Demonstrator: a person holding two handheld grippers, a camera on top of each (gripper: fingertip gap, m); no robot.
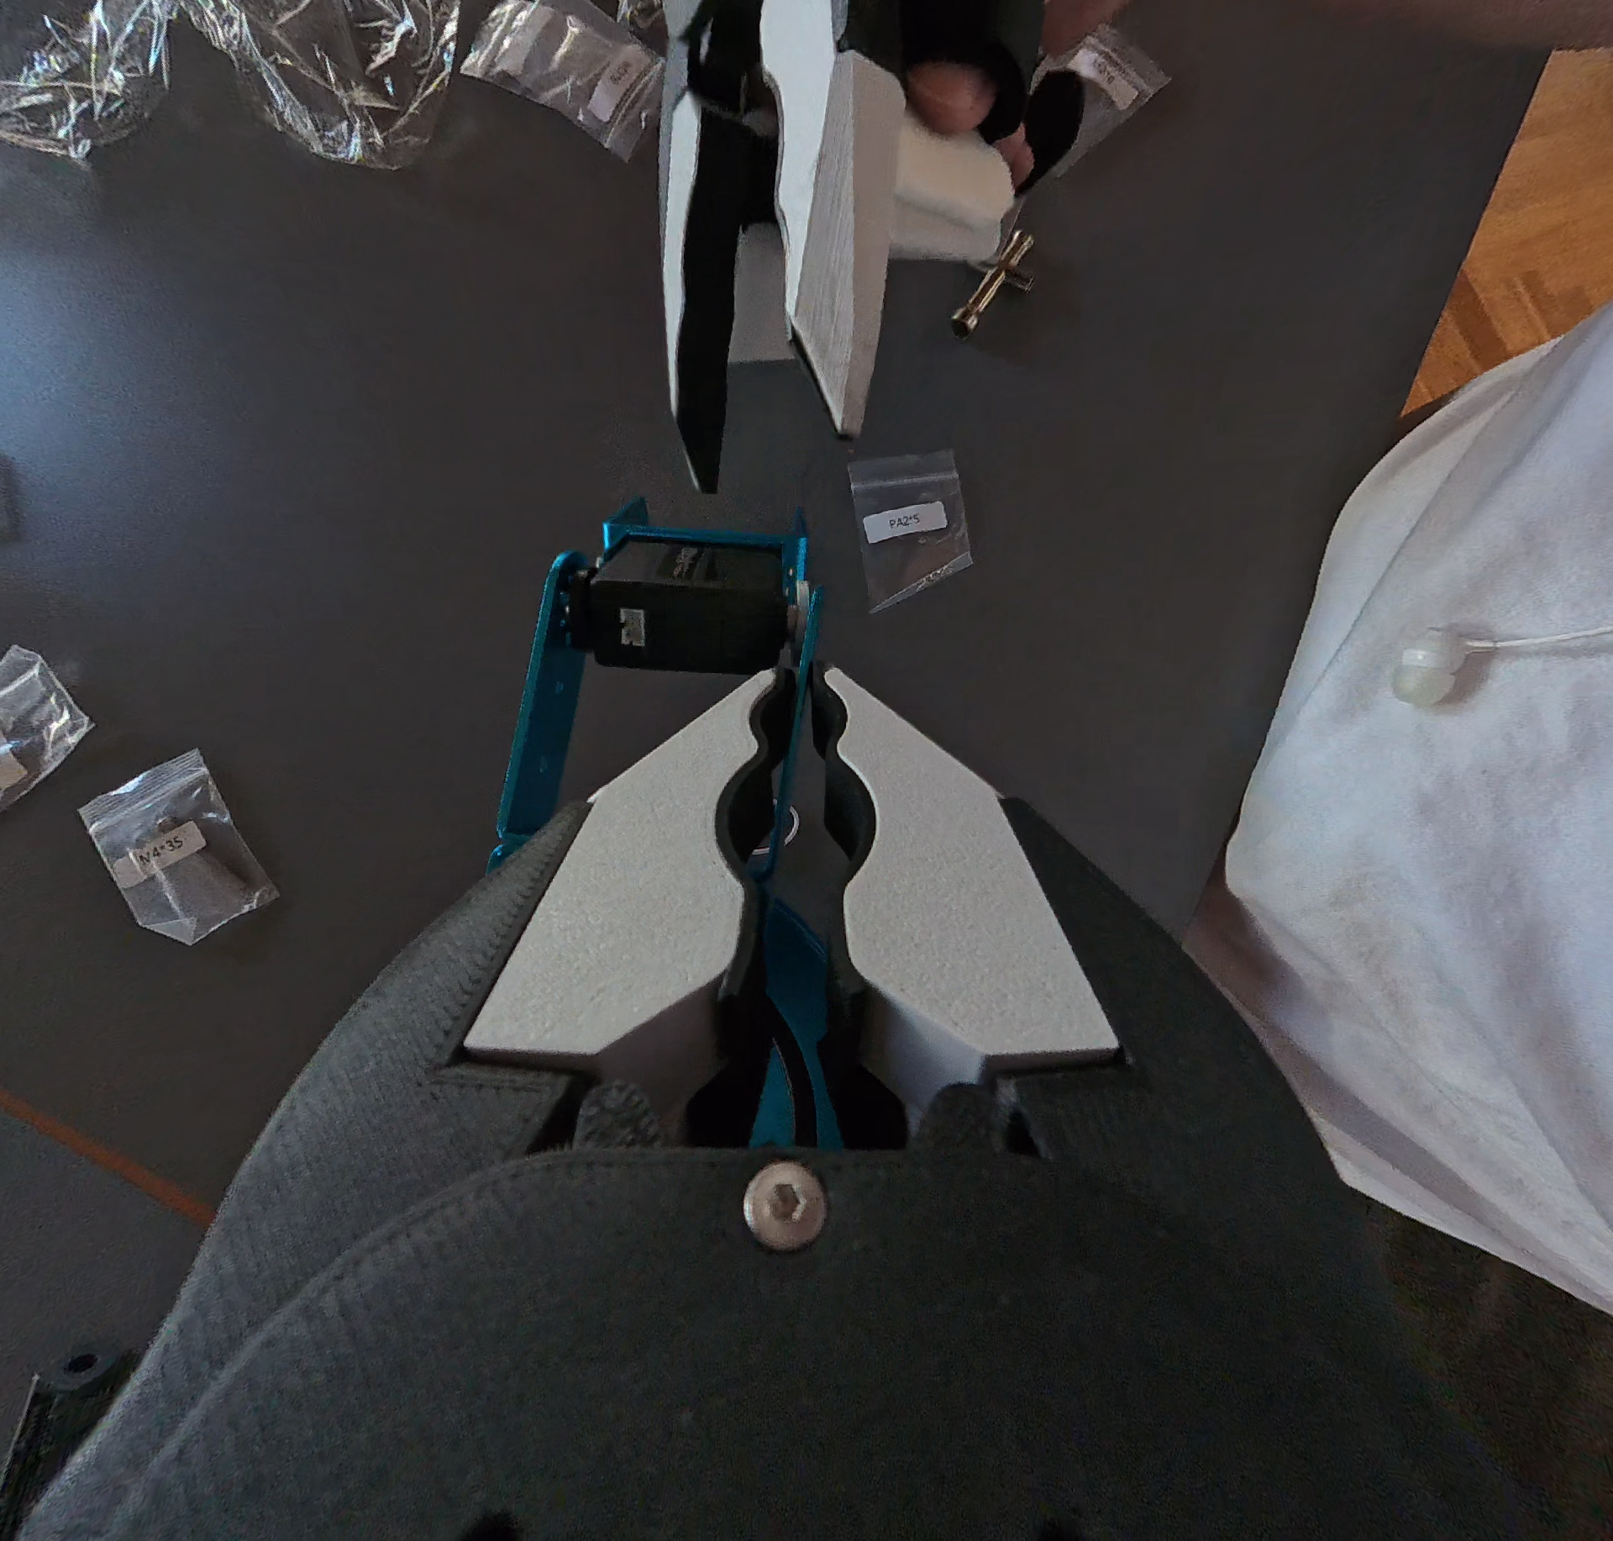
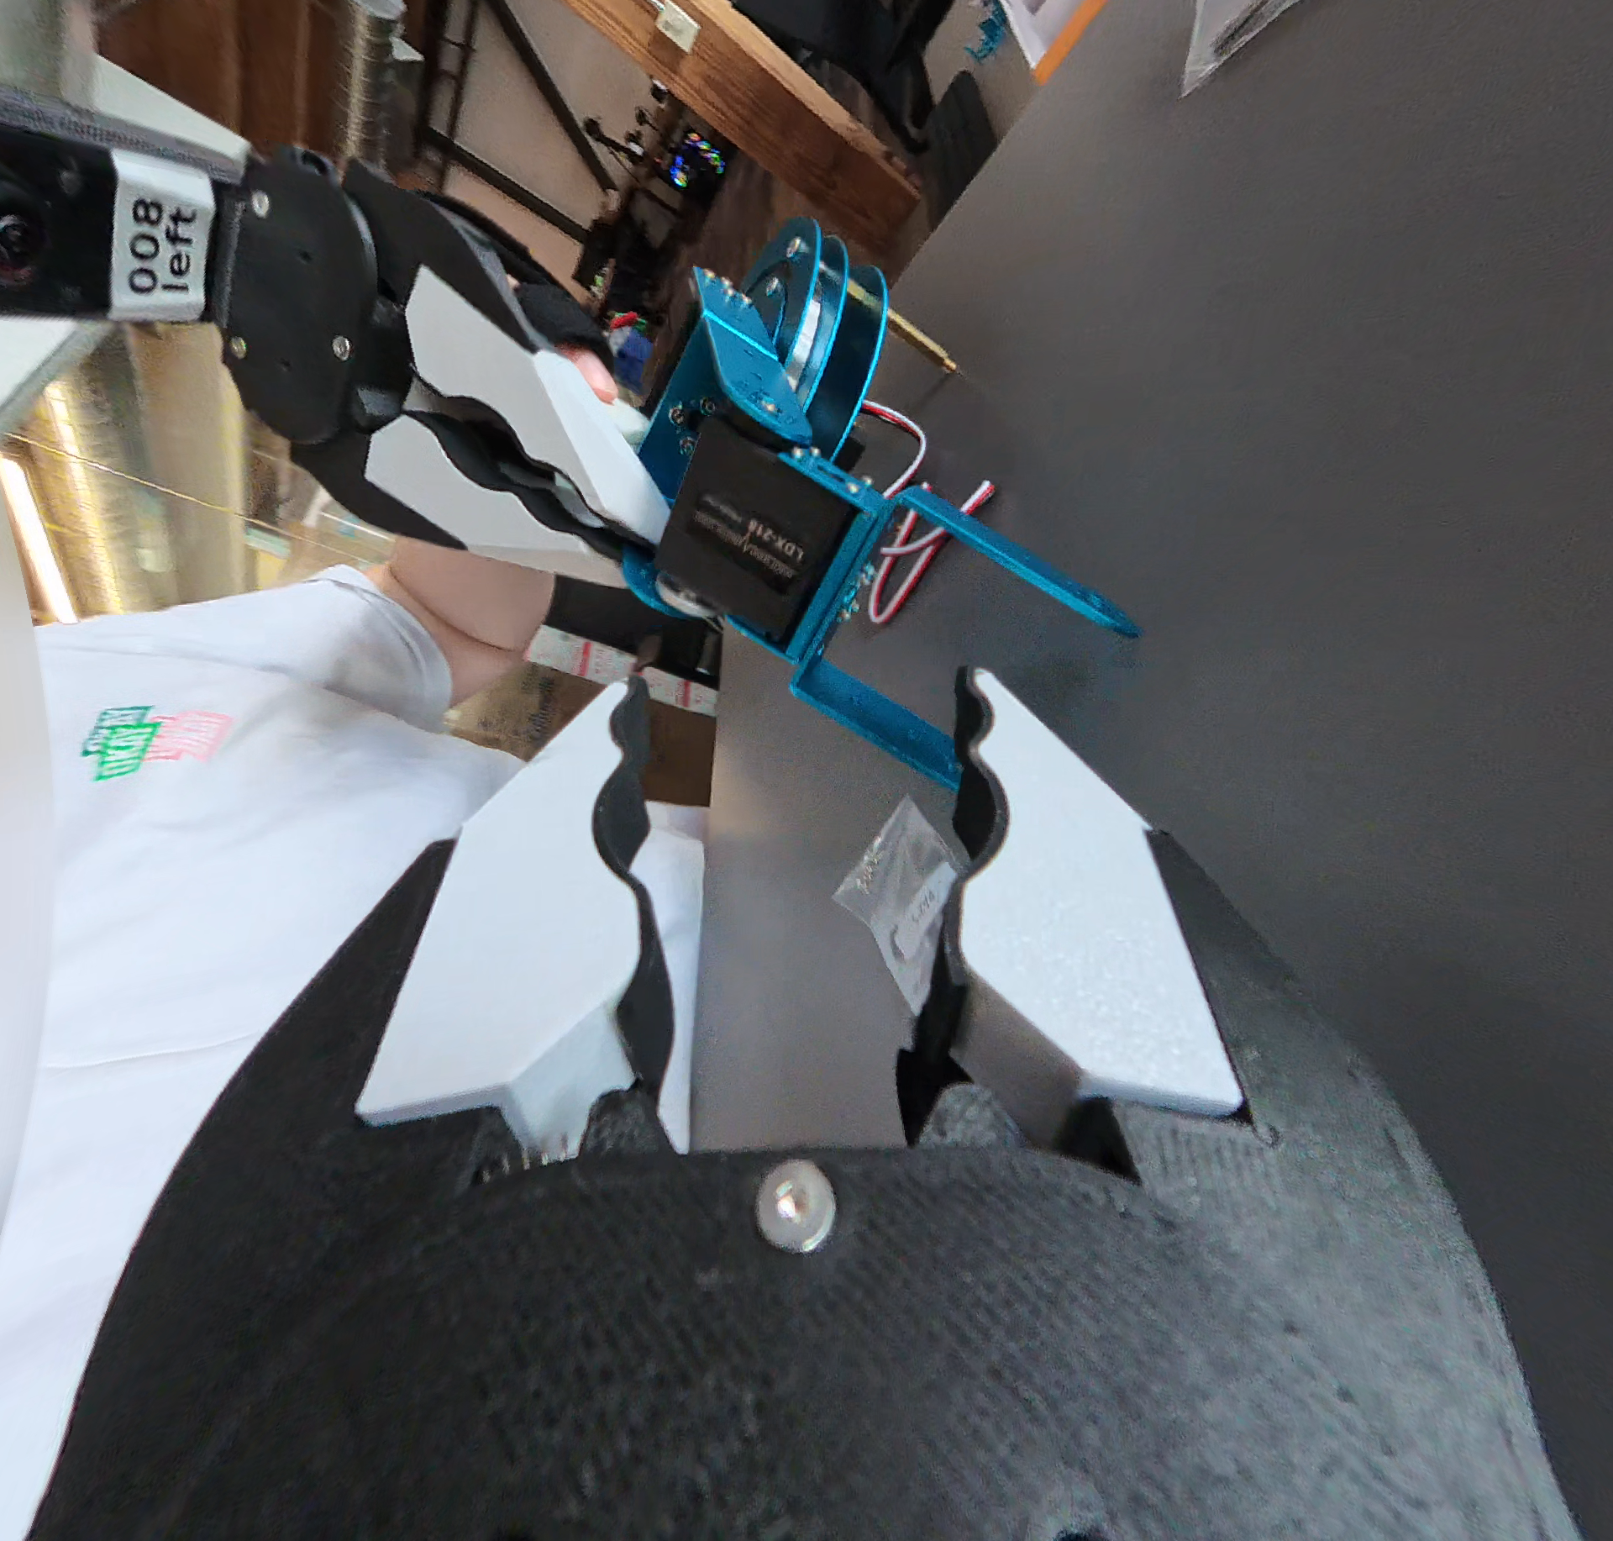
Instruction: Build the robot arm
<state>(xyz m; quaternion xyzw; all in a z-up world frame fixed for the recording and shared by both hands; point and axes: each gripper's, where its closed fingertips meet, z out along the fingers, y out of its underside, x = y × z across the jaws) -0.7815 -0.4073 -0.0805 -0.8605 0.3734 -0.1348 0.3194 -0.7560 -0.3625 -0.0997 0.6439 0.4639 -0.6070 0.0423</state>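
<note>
Blue metal bracket assembly (image 1: pixel 541 696) with a black servo motor (image 1: pixel 681 617) mounted in it is held above a dark grey surface (image 1: pixel 349 417), clamped by the left gripper (image 1: pixel 790 687), whose white fingers (image 1: pixel 646 879) press together on one thin blue plate of the bracket. In the right wrist view the same assembly (image 2: pixel 873 713) shows round blue discs at its far end and red and white wires (image 2: pixel 908 539) trailing behind the motor (image 2: pixel 751 539), with the left gripper (image 2: pixel 624 530) pinching its near edge. The right gripper (image 2: pixel 799 696) hangs just short of the bracket's open blue arms, its fingers (image 2: pixel 1082 914) spread apart and holding nothing; in the left wrist view it (image 1: pixel 777 451) comes down from above, gripped by a hand (image 1: pixel 986 59) in a black fingerless glove. A person in a white shirt (image 1: pixel 1414 801) stands at the surface's edge. Crumpled clear plastic wrap (image 1: pixel 236 41) lies at the far left. Small clear zip bags with white labels are scattered about: one (image 1: pixel 912 530) just beside the motor, another (image 1: pixel 175 844) well to the left. A small brass cross wrench (image 1: pixel 995 281) rests near the right gripper.
</note>
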